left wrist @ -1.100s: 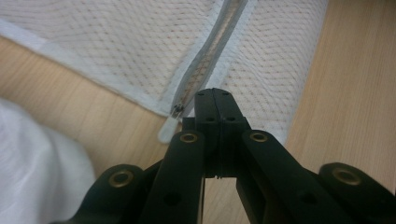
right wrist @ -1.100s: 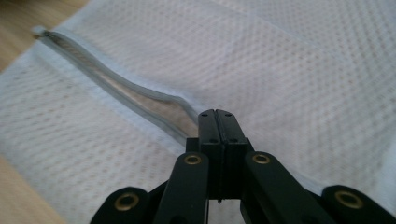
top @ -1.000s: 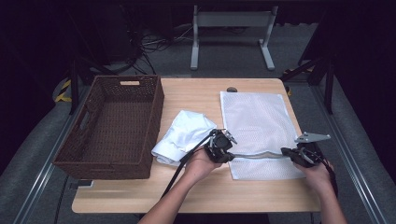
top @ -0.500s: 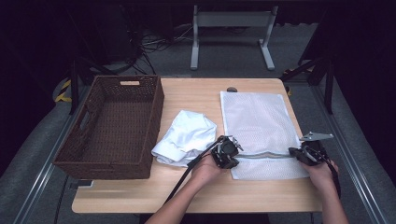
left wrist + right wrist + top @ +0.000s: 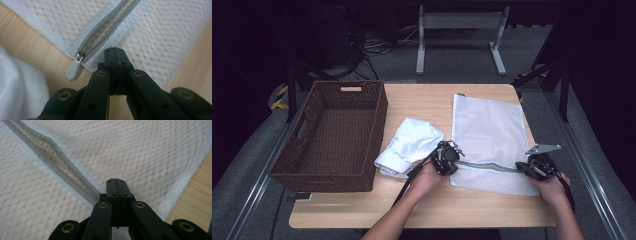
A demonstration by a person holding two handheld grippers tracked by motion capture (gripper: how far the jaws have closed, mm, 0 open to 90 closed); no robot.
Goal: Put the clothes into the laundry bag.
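Observation:
A white mesh laundry bag (image 5: 487, 125) lies flat on the right half of the wooden table (image 5: 422, 100). A grey zipper (image 5: 487, 165) runs across its near end and is partly open. My left gripper (image 5: 456, 162) is shut at the zipper's left end. In the left gripper view its closed tips (image 5: 115, 50) rest on the mesh just right of the metal zipper pull (image 5: 79, 56). My right gripper (image 5: 523, 169) is shut at the zipper's right end, its tips (image 5: 116, 181) on the mesh beside the gaping zipper (image 5: 67, 178). Whether either pinches the fabric is unclear.
A crumpled white shirt (image 5: 412, 142) lies just left of the bag, beside my left hand. A dark brown wicker basket (image 5: 377, 115) stands at the table's left. Beyond the far edge are a metal stand and cables on the floor.

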